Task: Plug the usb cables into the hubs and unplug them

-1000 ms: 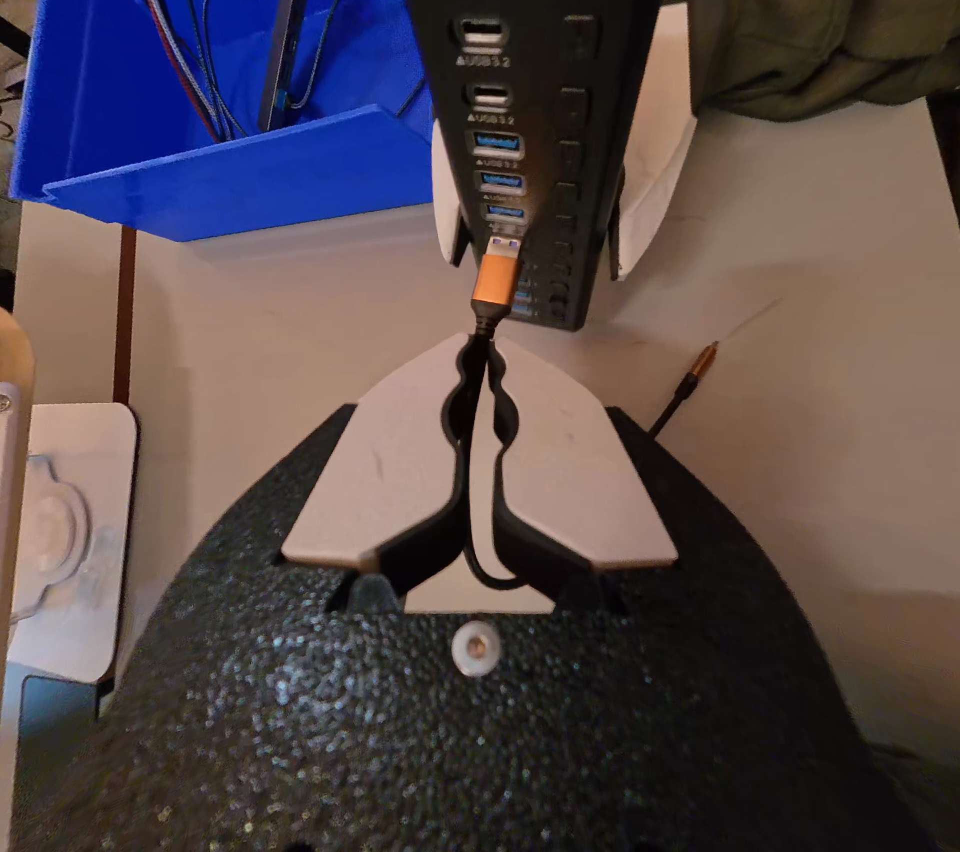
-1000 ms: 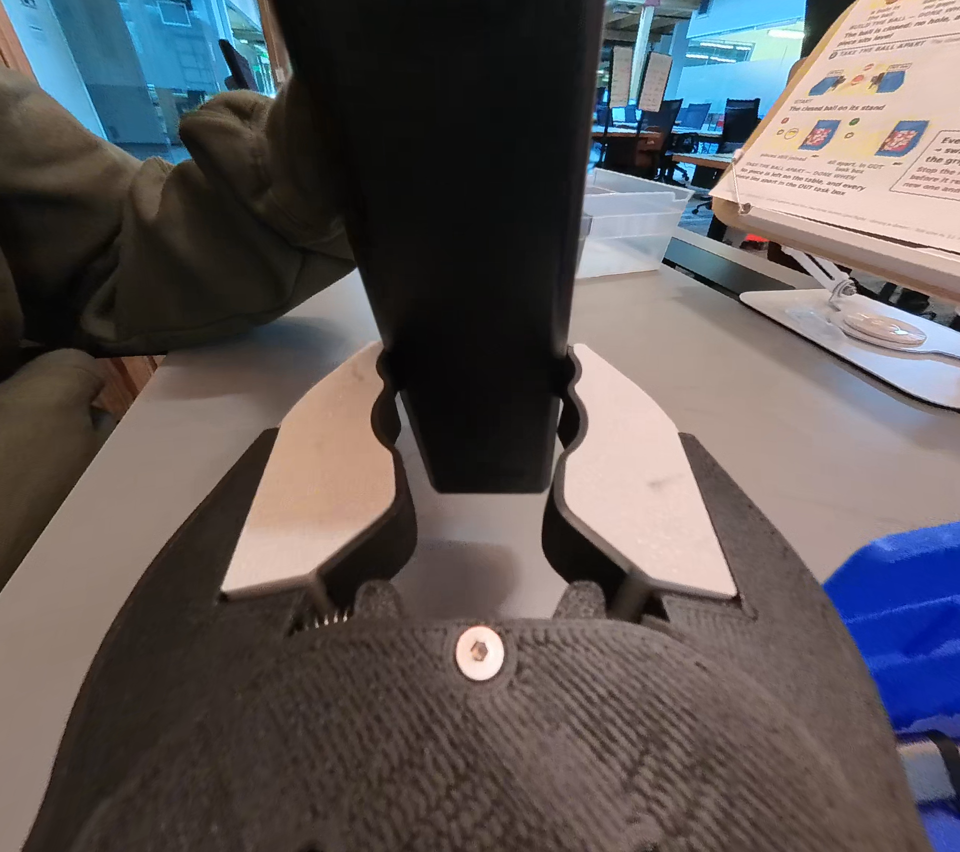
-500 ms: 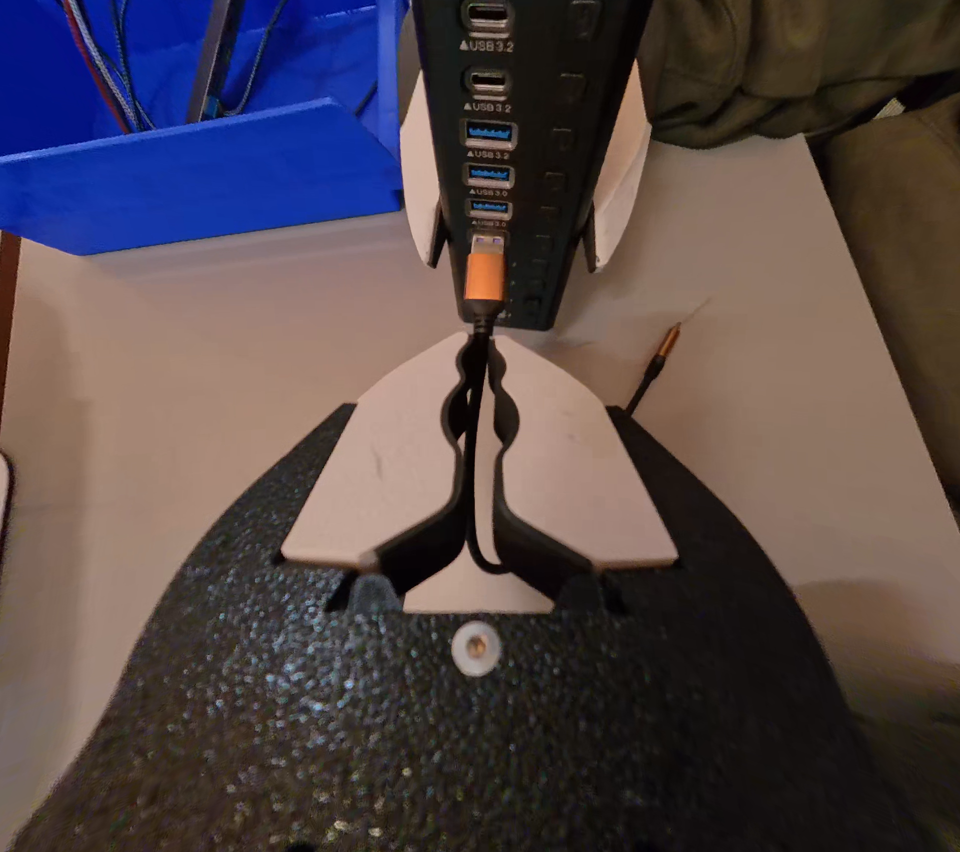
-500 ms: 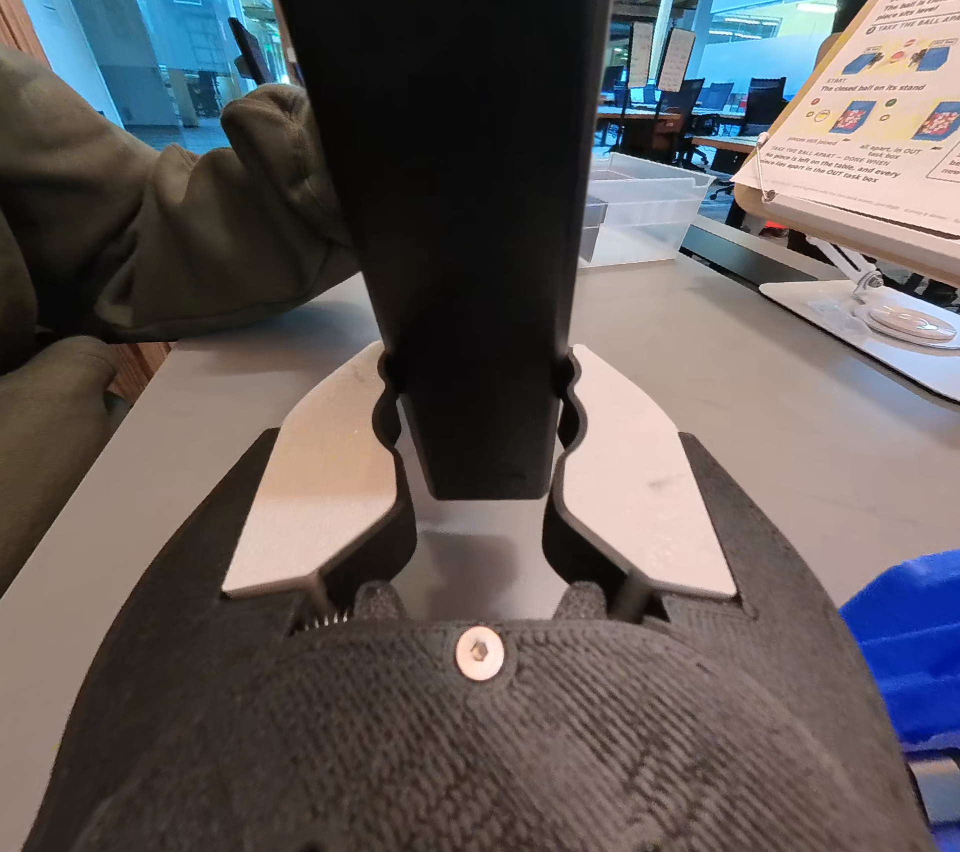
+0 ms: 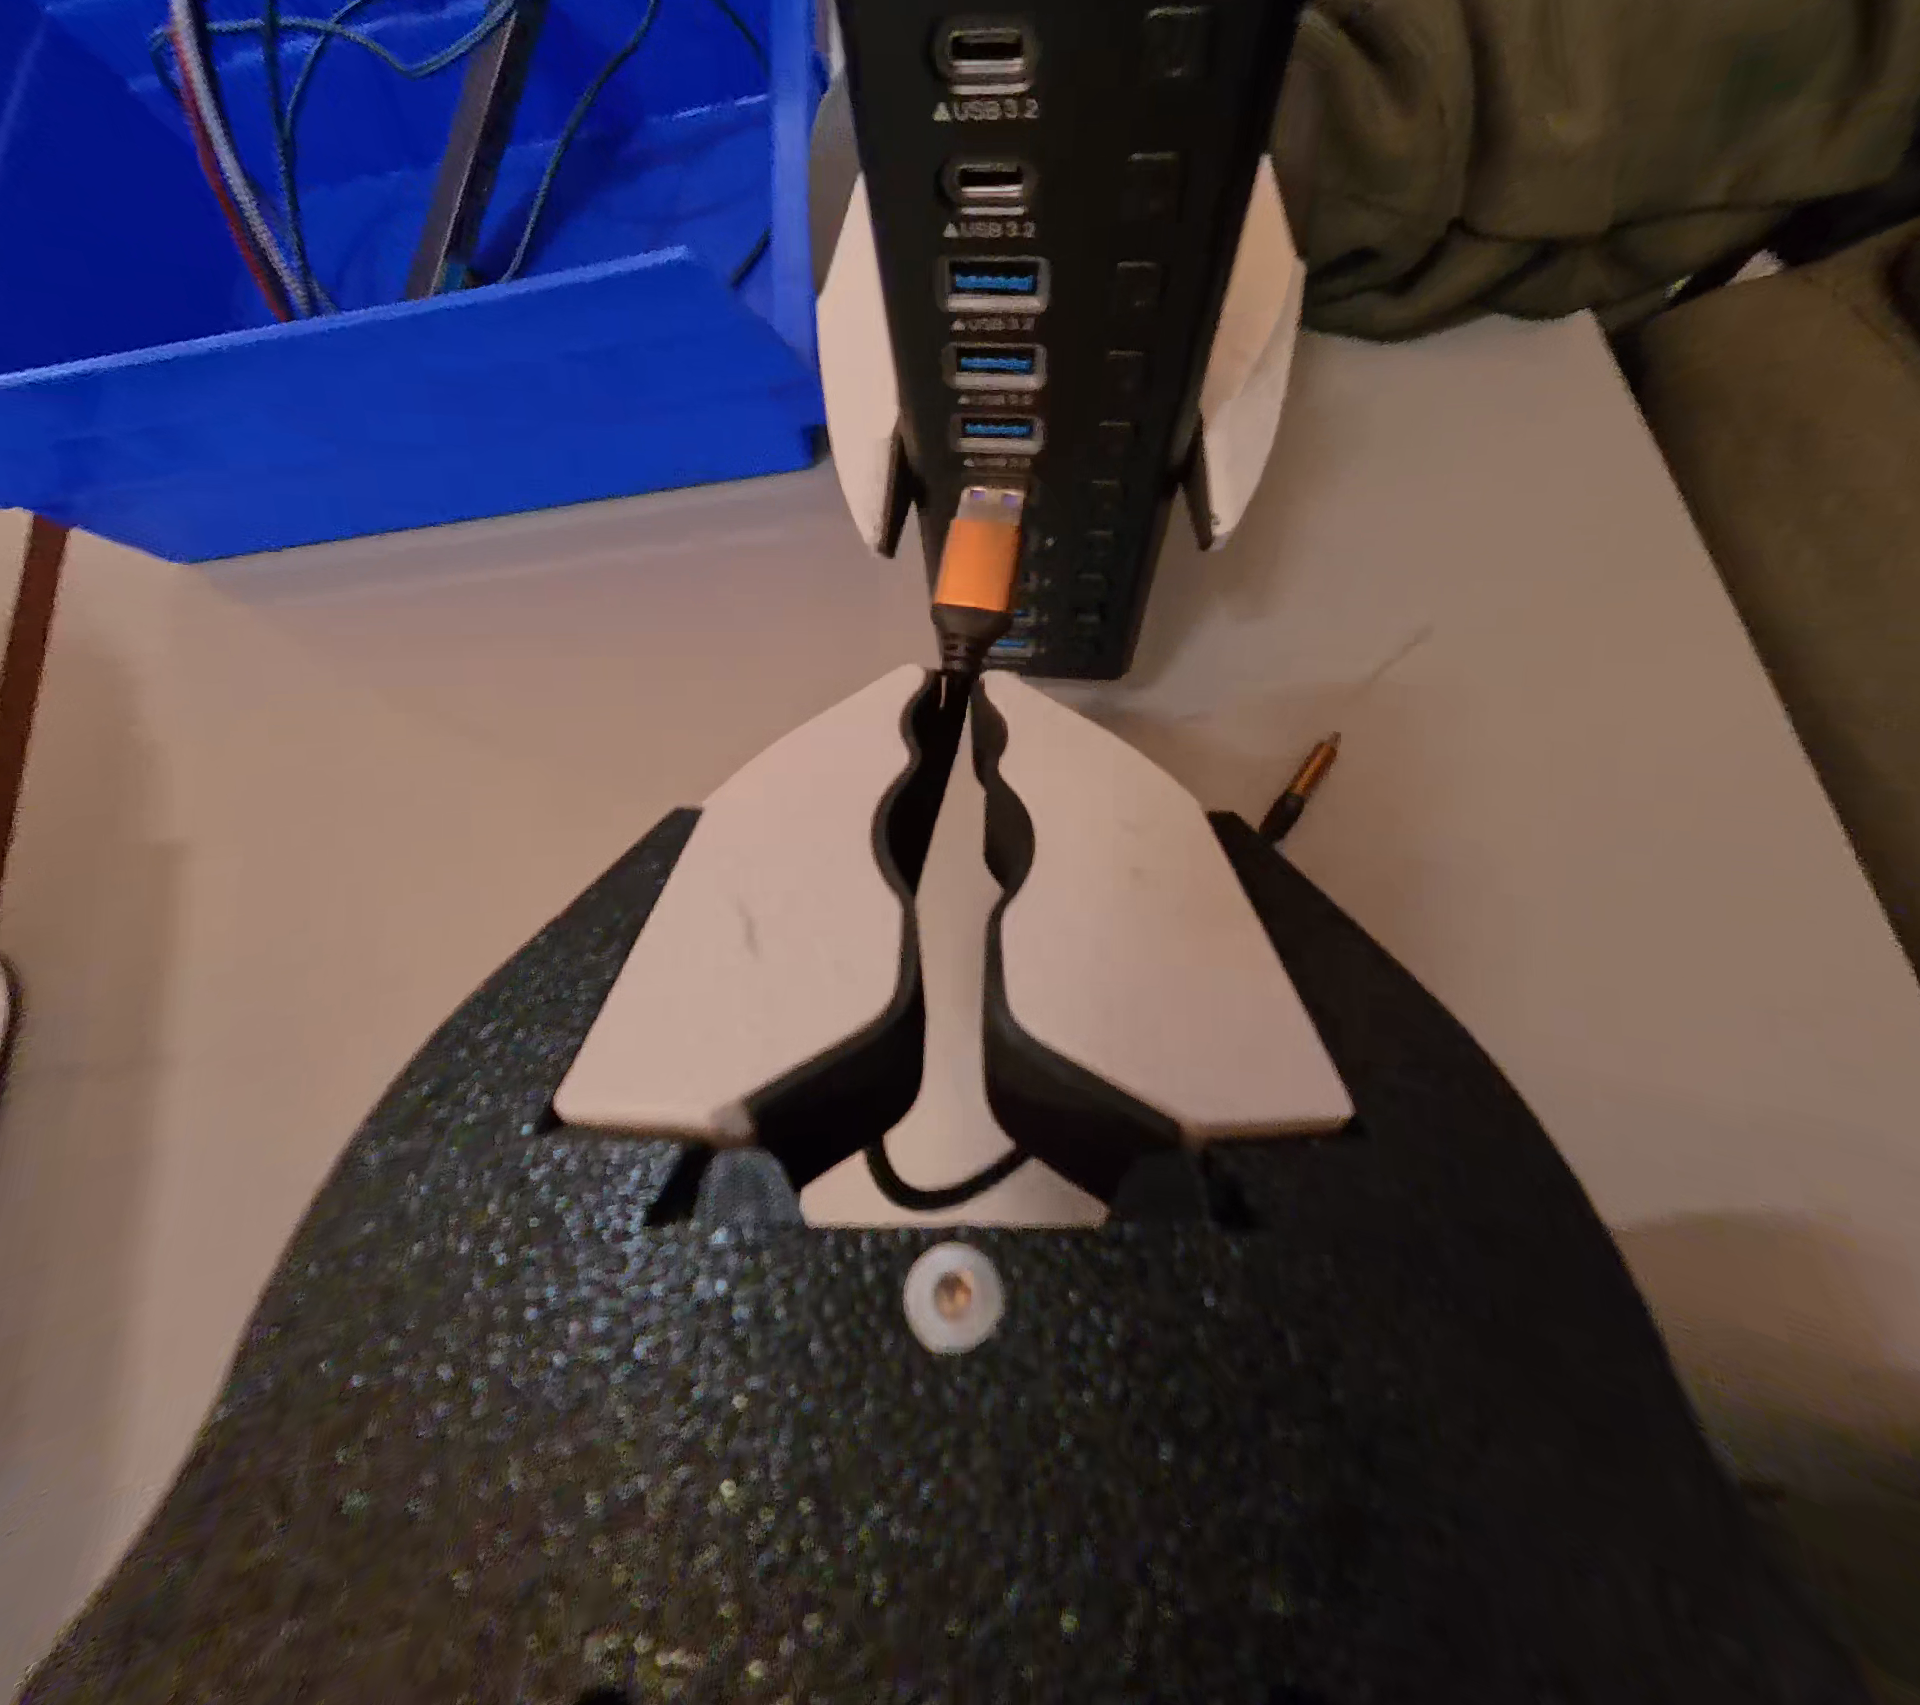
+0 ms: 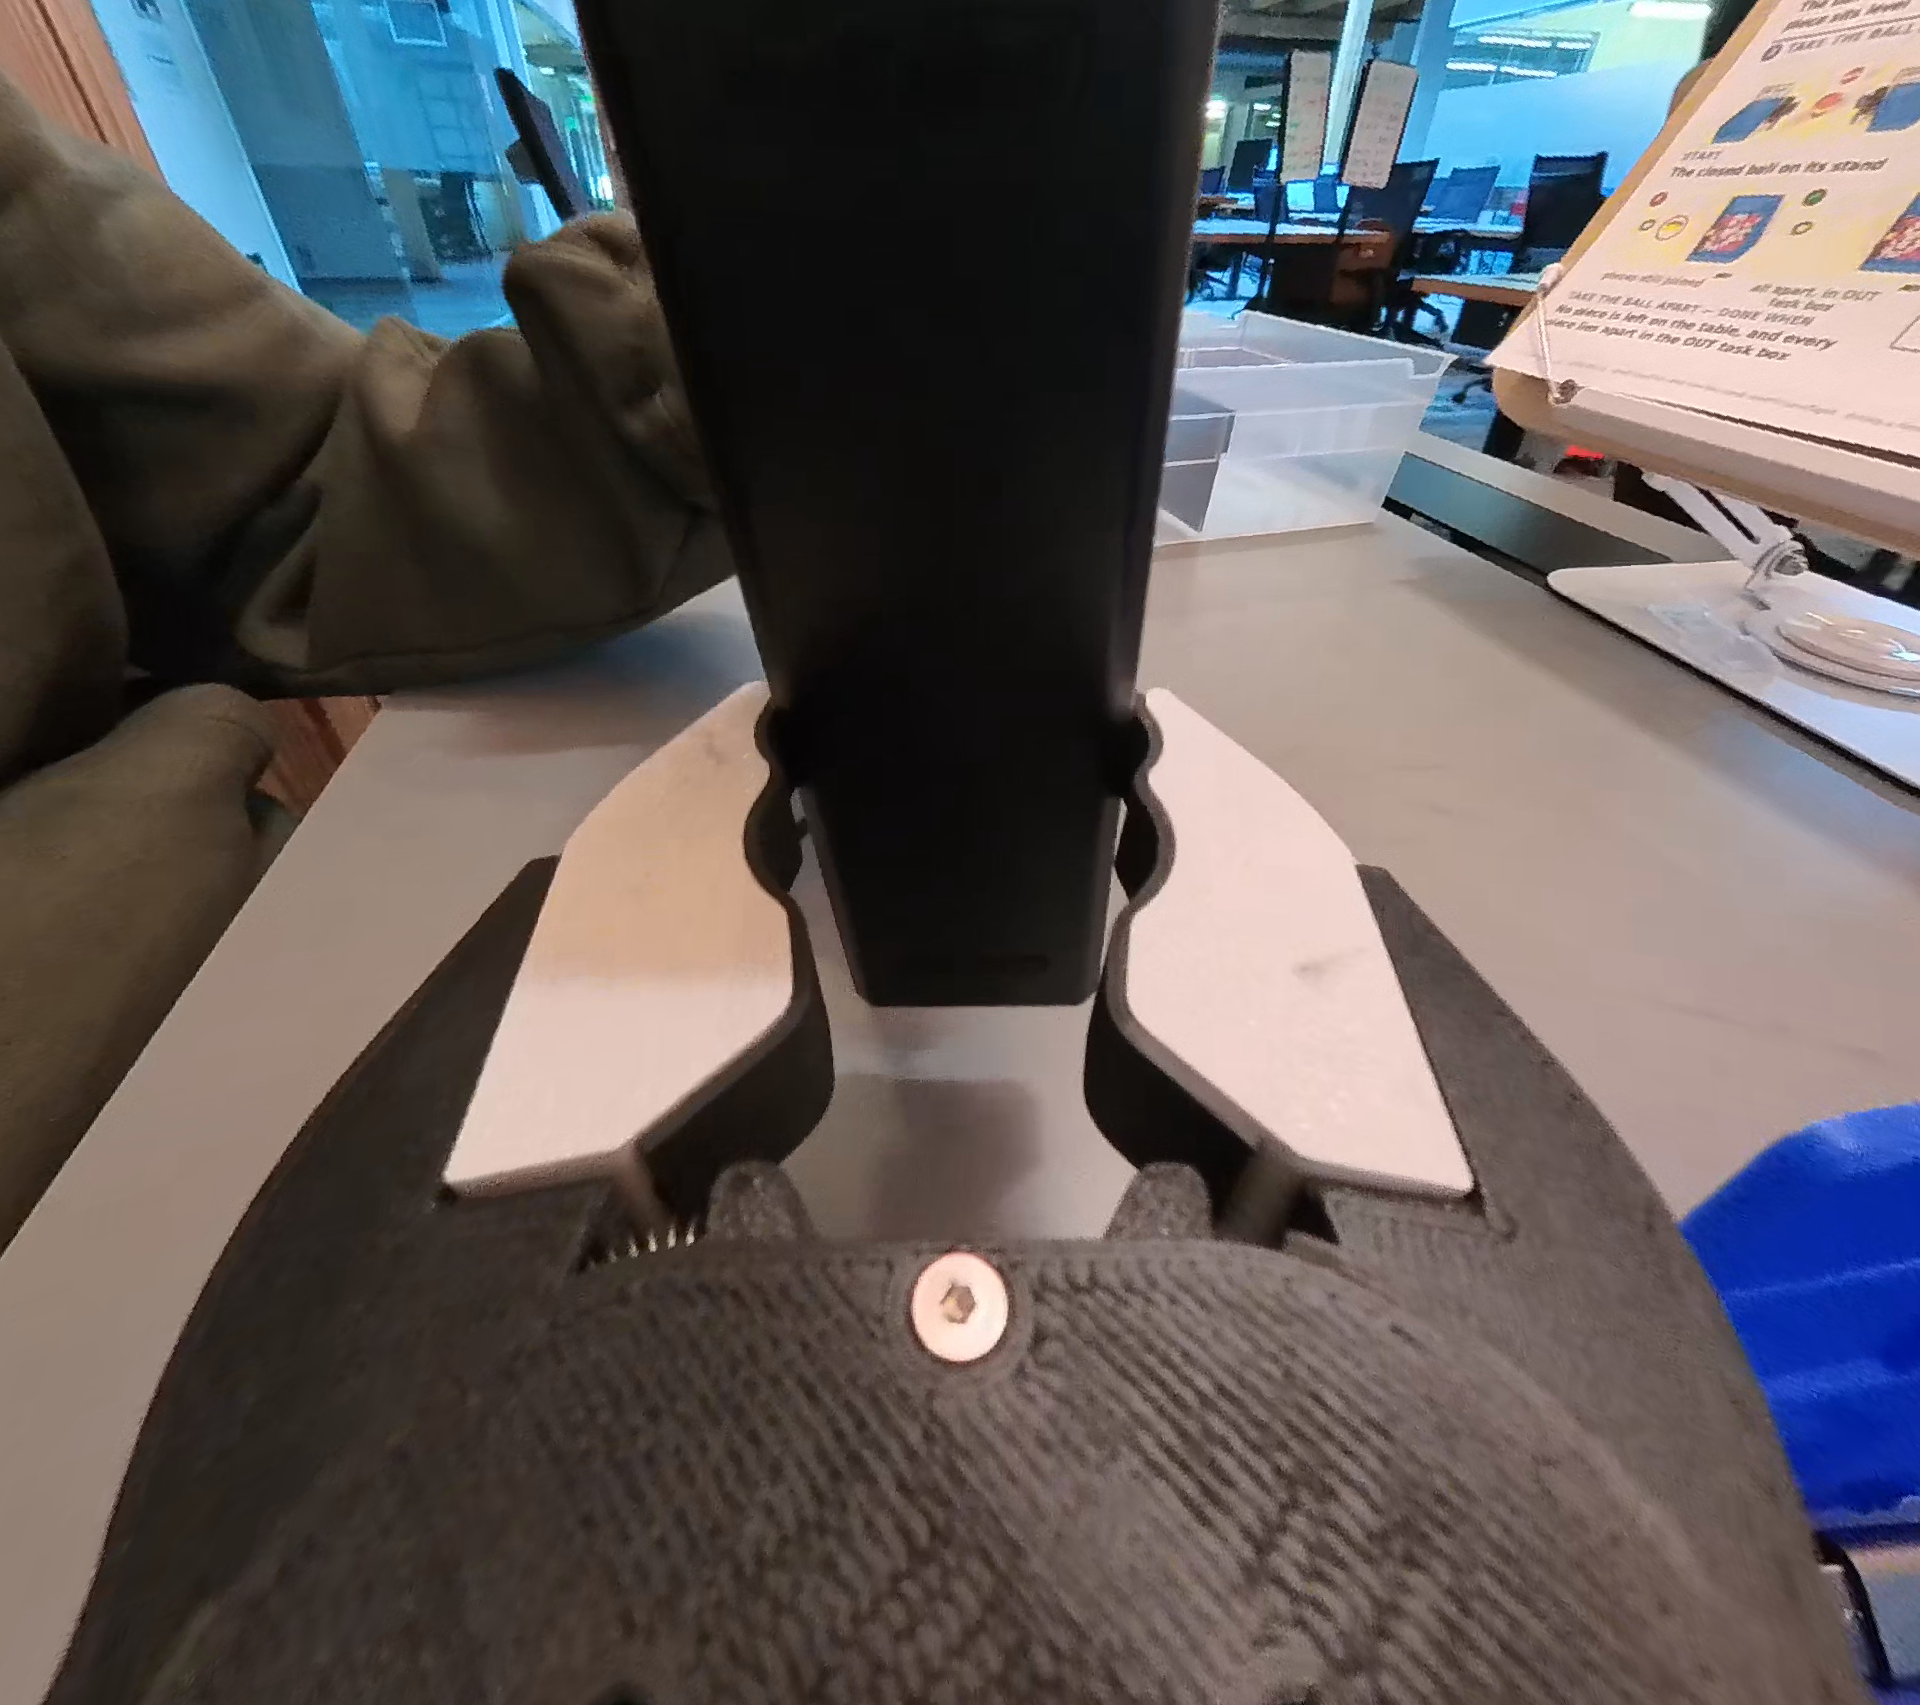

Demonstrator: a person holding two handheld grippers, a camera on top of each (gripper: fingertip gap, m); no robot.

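One black hub (image 5: 1070,221) bears white lettering, clamped by the right gripper (image 6: 956,720); the left gripper (image 5: 951,689) pinches one orange-plugged cable (image 5: 977,559). One blue bin (image 5: 395,408) holds several cables.

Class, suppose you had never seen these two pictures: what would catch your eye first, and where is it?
First, the tall black USB hub, upright in the middle, clamped near its base by the right gripper. Next, the orange USB plug at a lower port on the hub's front, its black cable pinched in the left gripper. Then the bright blue bin of tangled cables at upper left.
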